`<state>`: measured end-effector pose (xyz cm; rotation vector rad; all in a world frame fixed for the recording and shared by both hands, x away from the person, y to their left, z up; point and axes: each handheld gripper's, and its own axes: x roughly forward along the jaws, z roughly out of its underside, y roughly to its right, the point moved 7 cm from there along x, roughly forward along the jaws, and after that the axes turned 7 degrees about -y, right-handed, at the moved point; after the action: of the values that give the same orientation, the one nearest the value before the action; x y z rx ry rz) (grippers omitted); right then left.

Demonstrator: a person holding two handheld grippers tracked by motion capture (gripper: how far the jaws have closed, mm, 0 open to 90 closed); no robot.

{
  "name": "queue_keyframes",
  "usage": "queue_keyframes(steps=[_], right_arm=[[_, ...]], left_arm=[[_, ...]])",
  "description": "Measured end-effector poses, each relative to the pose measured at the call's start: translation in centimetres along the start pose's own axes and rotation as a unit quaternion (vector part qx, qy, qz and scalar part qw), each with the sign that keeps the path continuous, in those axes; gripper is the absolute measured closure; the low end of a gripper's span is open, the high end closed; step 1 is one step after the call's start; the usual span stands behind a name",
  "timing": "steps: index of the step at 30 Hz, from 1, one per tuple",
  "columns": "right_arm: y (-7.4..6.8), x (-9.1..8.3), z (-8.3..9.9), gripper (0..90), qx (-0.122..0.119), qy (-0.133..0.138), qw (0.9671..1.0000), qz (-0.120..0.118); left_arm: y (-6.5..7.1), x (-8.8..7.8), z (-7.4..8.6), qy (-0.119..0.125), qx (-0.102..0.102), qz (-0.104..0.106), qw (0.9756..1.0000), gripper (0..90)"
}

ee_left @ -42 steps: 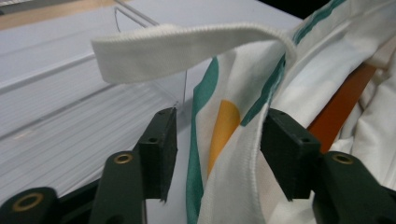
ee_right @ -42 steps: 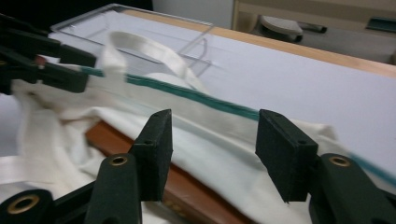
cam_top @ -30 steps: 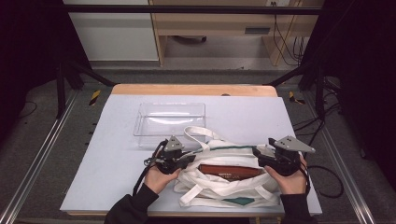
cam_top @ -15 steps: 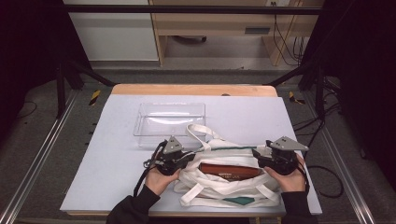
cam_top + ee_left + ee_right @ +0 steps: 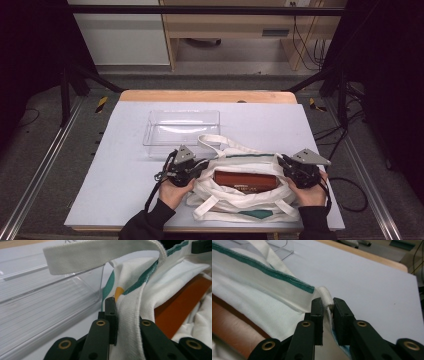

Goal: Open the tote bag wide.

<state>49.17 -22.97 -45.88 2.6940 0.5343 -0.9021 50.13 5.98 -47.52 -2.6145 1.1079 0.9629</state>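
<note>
Clear box [image 5: 181,131]: stood empty at about 11 o'clock from the bag, on the counter [image 5: 125,165], just beside the left claw; untouched.
Left claw [image 5: 199,166]: clamped on the bag's white edge at the 9 o'clock end of the opening; in the left gripper view, cloth hem pinched between the black jaws [image 5: 125,322], nearly closed.
Strap [image 5: 100,255]: one white loop arched over the left claw toward the clear box, slack.
Tote bag [image 5: 240,200]: lay flat near the counter's 6 o'clock edge, between the two hands; white cloth with green trim, mouth stretched wide.
Red-brown item [image 5: 246,180]: rested inside the open bag, at its middle, partly wrapped by cloth; not gripped by either claw.
Right claw [image 5: 286,165]: at the 3 o'clock end of the opening; jaws had just been closing, with the rolled white hem between them; in the right gripper view, pinched on that hem [image 5: 327,302], green trim just to its side.
Done so far: both ends of the bag's mouth seized, mouth held open, contents exposed.
Left to do: judged as getting the red-brown item out, likely toward the clear box; no lift or pull visible yet.
Progress: judged early.
</note>
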Motion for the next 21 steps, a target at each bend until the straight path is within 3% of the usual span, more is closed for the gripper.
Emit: queue_keyframes(steps=[5,9,11,13,16,18,21], right_arm=[[0.2,2.0,0.5,73.9,-0.009,-0.018,0.9995,0.025],[0.3,2.7,1.0,64.2,-0.013,-0.028,0.9987,0.04],[0.3,2.5,1.0,59.9,-0.005,-0.023,0.9989,0.039],[0.2,1.6,0.6,56.1,0.009,0.005,0.9995,0.029],[-0.7,-0.4,-0.1,56.1,0.019,0.05,0.9985,-0.012],[-1.6,-1.2,0.2,58.7,0.009,0.047,0.9983,-0.035],[-2.5,-0.9,1.5,62.9,-0.012,0.016,0.9989,-0.043]], left_arm=[[-0.5,1.5,0.7,-0.003,-0.007,-0.028,0.9996,84.1],[-0.8,2.2,0.8,-0.01,-0.017,-0.027,0.9994,82.6],[-0.9,2.3,0.9,-0.012,-0.019,-0.024,0.9995,81.8],[-0.9,2.3,0.9,-0.012,-0.019,-0.023,0.9995,81.2],[-0.9,2.2,0.9,-0.009,-0.018,-0.022,0.9996,81.2],[-0.9,2.2,1.0,-0.006,-0.023,-0.02,0.9995,81.4],[-0.8,2.1,1.1,0.0,-0.026,-0.017,0.9995,81.7]])
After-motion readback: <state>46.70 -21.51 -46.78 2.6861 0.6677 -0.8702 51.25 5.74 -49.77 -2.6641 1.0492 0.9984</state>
